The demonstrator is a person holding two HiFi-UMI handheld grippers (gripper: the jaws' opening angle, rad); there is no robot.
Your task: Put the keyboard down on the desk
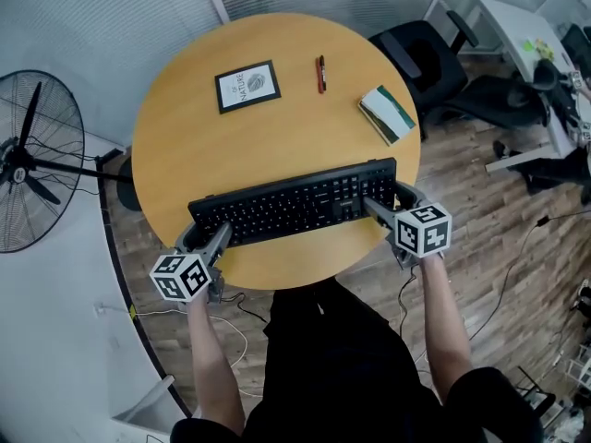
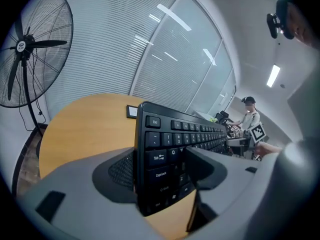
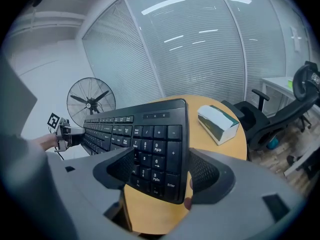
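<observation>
A black keyboard (image 1: 295, 201) lies crosswise over the near part of the round wooden desk (image 1: 185, 146). My left gripper (image 1: 205, 235) is shut on its left end, and my right gripper (image 1: 381, 203) is shut on its right end by the number pad. In the left gripper view the keyboard (image 2: 167, 144) stands on edge between the jaws of the left gripper (image 2: 160, 170), Esc key uppermost. In the right gripper view the number pad of the keyboard (image 3: 155, 144) fills the right gripper (image 3: 159, 173). I cannot tell whether the keyboard touches the desk.
A framed picture (image 1: 247, 86), a red pen (image 1: 320, 73) and a white-and-green book (image 1: 388, 113) lie on the far half of the desk. A standing fan (image 1: 28, 160) is at the left, a black office chair (image 1: 427, 58) at the right. Cables run over the floor.
</observation>
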